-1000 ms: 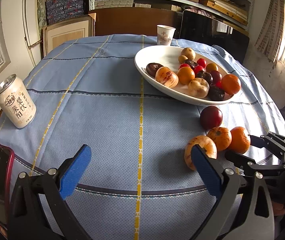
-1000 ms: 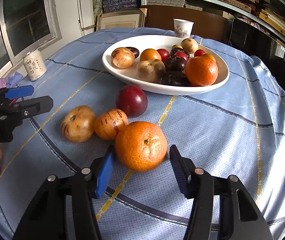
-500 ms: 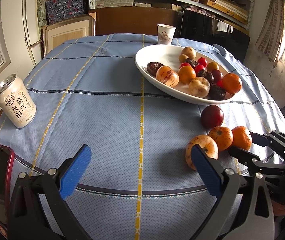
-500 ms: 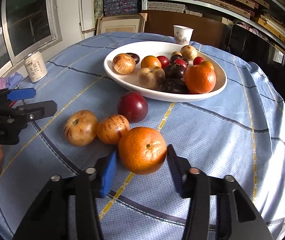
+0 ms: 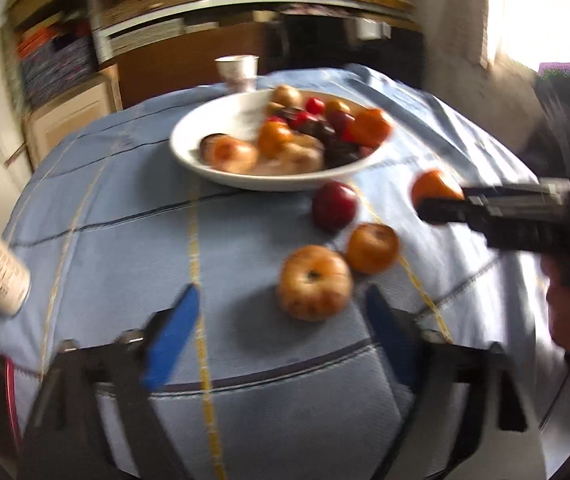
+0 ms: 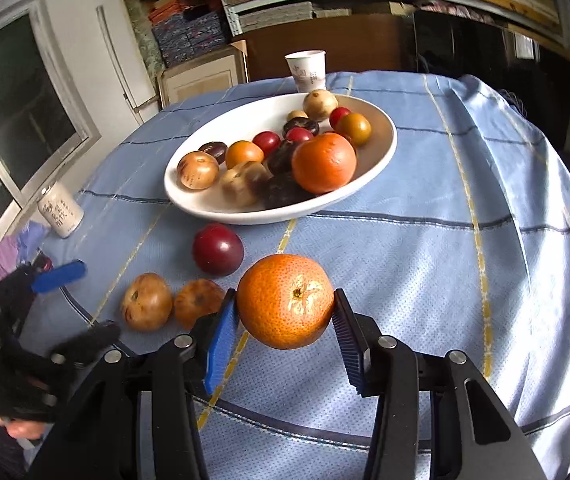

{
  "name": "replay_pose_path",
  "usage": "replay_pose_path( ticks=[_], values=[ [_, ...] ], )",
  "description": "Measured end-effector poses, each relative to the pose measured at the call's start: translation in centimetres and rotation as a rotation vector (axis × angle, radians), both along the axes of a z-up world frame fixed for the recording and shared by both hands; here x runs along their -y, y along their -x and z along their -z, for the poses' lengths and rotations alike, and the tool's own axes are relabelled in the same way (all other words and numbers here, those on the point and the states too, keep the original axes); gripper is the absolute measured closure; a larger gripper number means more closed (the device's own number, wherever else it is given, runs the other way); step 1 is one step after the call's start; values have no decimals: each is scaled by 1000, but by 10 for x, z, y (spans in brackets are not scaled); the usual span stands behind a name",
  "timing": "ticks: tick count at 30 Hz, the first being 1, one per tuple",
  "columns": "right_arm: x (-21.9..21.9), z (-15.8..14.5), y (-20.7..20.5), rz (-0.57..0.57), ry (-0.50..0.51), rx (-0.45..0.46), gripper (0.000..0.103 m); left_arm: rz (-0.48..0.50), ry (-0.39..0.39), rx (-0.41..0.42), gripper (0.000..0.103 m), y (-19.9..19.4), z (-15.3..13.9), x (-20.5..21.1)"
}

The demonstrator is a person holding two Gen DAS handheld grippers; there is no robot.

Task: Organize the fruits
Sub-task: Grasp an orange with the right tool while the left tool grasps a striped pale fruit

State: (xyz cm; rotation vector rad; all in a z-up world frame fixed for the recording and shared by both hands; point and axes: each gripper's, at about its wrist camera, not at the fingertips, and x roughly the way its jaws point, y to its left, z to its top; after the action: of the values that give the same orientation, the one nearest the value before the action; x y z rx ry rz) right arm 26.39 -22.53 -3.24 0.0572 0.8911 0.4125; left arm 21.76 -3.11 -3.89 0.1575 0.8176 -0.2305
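Right gripper point(image 6: 285, 314) level and low over the table point(image 6: 425, 264), jaws clamped on an orange point(image 6: 285, 301) lifted clear of the blue checked cloth. Left gripper point(image 5: 281, 320) low at the near edge, jaws spread wide, nothing between them, a brownish spotted fruit point(image 5: 313, 282) just ahead. Dark red plum point(image 6: 218, 249) between the loose fruits and the white bowl point(image 6: 221, 208) heaped with fruit. Open cloth to the right. Paper cup point(image 6: 305, 65) beyond the bowl, drink can point(image 6: 61, 210) far left, stacked shelves behind.
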Motion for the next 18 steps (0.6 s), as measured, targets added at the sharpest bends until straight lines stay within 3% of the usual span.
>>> replay_pose_path(
  ticks=[1, 3, 9, 15, 18],
  values=[
    [0, 0, 0, 5, 2, 3, 55, 16, 0, -15, 44, -2, 2, 3],
    [1, -2, 1, 10, 2, 11, 55, 26, 7, -41, 49, -8, 7, 5],
    [5, -8, 4, 15, -25, 22, 55, 24, 62, -84, 50, -18, 12, 2],
    [5, -10, 6, 12, -30, 26, 55, 41, 58, -105, 50, -28, 17, 12],
    [6, -10, 6, 13, -30, 25, 55, 35, 39, -110, 55, -33, 21, 17]
  ],
)
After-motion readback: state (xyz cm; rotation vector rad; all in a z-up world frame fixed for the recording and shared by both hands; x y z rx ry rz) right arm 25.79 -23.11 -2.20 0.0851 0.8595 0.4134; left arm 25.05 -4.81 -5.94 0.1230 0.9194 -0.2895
